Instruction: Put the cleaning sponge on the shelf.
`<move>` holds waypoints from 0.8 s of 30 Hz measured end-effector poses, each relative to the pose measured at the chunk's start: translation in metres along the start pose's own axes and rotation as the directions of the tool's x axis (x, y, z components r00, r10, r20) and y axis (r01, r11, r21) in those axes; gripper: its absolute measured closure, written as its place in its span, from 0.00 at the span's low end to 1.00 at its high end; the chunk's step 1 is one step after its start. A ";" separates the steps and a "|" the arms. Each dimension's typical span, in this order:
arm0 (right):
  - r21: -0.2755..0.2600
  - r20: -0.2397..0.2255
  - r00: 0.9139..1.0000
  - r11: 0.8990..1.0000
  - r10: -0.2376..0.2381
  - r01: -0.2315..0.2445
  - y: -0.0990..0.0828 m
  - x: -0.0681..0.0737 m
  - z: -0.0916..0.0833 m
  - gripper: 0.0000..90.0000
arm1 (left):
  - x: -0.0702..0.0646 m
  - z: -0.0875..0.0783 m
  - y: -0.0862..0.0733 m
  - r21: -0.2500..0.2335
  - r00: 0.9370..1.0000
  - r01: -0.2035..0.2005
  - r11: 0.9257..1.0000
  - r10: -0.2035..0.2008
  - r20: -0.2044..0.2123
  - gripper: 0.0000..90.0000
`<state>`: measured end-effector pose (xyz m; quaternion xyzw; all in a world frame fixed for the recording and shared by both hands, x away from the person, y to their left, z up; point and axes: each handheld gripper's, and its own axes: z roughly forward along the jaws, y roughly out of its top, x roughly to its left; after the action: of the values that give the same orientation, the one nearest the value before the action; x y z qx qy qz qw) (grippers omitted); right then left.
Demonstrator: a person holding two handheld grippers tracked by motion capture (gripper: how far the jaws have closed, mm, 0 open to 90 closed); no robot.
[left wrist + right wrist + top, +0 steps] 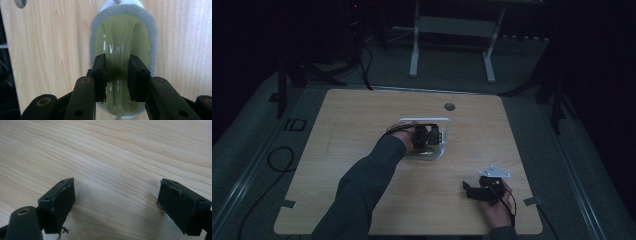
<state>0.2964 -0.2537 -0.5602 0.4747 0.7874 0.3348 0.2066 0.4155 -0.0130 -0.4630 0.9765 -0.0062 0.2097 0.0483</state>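
We are closing our left gripper on a clear yellow-green handle.
Its jaws are pinching the grey-rimmed brush on the worktop; our right gripper is idling wide open and empty, so lifting likely comes next.

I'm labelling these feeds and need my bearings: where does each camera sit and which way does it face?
High view: above the person's side, looking forward and down on the wooden table; both forearms and the right gripper show.
Left gripper view: rides the left gripper, looking along its jaws at a yellow-green brush.
Right gripper view: rides the right gripper, facing bare tabletop between spread jaws.
Shared: high and left gripper views both show the brush.
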 end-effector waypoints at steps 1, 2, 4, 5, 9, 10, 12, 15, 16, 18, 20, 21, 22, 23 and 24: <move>0.000 0.000 1.000 1.000 0.000 0.000 0.000 0.000 0.000 0.16 | 0.000 0.000 0.000 -0.002 1.000 0.002 1.000 -0.002 -0.003 0.78; 0.000 0.000 1.000 1.000 0.000 0.000 0.000 0.000 0.000 0.16 | 0.000 0.001 0.000 -0.006 1.000 0.007 1.000 -0.007 -0.007 0.78; 0.000 0.000 1.000 1.000 0.000 0.000 0.000 0.000 0.000 0.16 | 0.000 0.001 0.000 -0.003 1.000 0.011 1.000 -0.011 -0.012 0.78; 0.000 0.000 1.000 1.000 0.000 0.000 0.000 0.000 0.000 0.16 | 0.000 0.001 0.000 -0.002 1.000 0.015 1.000 -0.015 -0.010 0.77; 0.000 0.000 1.000 1.000 0.000 0.000 0.000 0.000 0.000 0.16 | 0.001 0.001 0.001 0.002 0.999 0.044 0.999 -0.044 0.003 0.74; 0.000 -0.001 1.000 1.000 0.000 0.000 0.000 0.000 0.000 0.16 | 0.001 0.001 0.001 0.002 0.998 0.055 0.998 -0.055 0.000 0.73; 0.000 -0.001 1.000 1.000 0.000 0.000 0.000 0.000 0.000 0.16 | 0.001 0.001 0.001 0.001 0.998 0.068 0.998 -0.068 0.005 0.70; 0.000 -0.001 1.000 1.000 0.000 0.000 0.000 0.000 0.000 0.16 | 0.001 0.001 0.000 0.003 0.998 0.070 0.998 -0.070 0.004 0.67; 0.000 -0.001 1.000 1.000 0.000 0.000 0.000 0.000 0.000 0.16 | 0.001 0.001 0.000 0.003 0.997 0.072 0.997 -0.072 0.006 0.67; 0.000 -0.001 1.000 1.000 0.000 0.000 0.000 0.000 0.000 0.16 | 0.001 0.001 0.000 0.005 0.997 0.079 0.997 -0.079 -0.002 0.65; 0.000 -0.001 1.000 1.000 0.000 0.000 0.000 0.000 0.000 0.16 | 0.001 -0.001 0.000 0.005 0.996 0.089 0.996 -0.089 -0.009 0.64; 0.000 -0.001 1.000 1.000 0.000 0.000 0.000 0.000 0.000 0.16 | 0.000 -0.001 0.000 0.000 0.995 0.096 0.995 -0.096 -0.015 0.64; 0.000 -0.001 1.000 1.000 0.000 0.000 0.000 0.000 0.000 0.16 | 0.000 -0.001 -0.001 0.001 0.995 0.098 0.995 -0.098 -0.021 0.63; 0.000 -0.001 1.000 1.000 0.000 0.000 0.000 0.000 0.000 0.16 | -0.001 -0.002 -0.001 0.002 0.995 0.097 0.995 -0.097 -0.023 0.63; 0.000 -0.001 1.000 1.000 -0.001 0.001 0.000 0.000 0.000 0.16 | -0.001 -0.002 -0.002 0.001 0.995 0.097 0.995 -0.097 -0.027 0.62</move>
<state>0.2961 -0.2537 -0.5601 0.4742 0.7877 0.3347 0.2064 0.4136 -0.0113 -0.4617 0.9729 0.0419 0.2202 0.0574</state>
